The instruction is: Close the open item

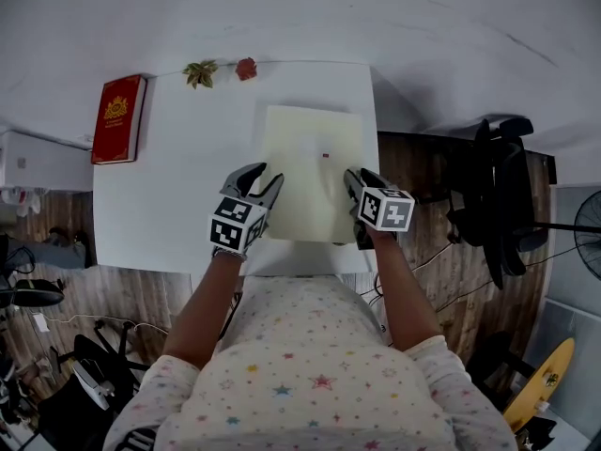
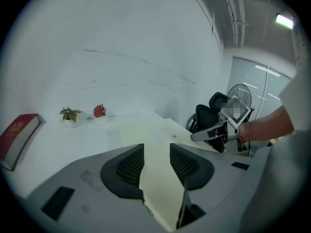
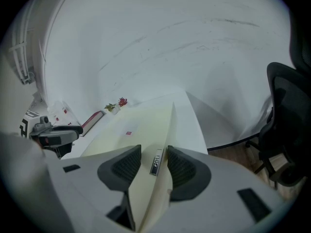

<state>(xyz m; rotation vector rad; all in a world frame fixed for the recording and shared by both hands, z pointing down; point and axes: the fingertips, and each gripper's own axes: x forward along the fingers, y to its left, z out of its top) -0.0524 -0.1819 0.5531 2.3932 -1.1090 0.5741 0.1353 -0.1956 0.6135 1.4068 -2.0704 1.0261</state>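
A pale cream flat folding item (image 1: 310,172) lies on the white table (image 1: 169,195), with a small red mark near its middle. My left gripper (image 1: 261,178) holds its near left edge. In the left gripper view a cream panel (image 2: 158,178) runs up between the pads (image 2: 130,165) and fills the gap, its near edge raised off the table. My right gripper (image 1: 355,181) grips the near right edge. In the right gripper view, the cream edge with a small metal badge (image 3: 156,161) sits between the pads (image 3: 181,168).
A red book (image 1: 119,118) lies at the table's far left. Two small potted plants (image 1: 200,72) (image 1: 246,68) stand at the back edge. A black office chair (image 1: 498,195) and a fan (image 1: 587,233) stand to the right of the table.
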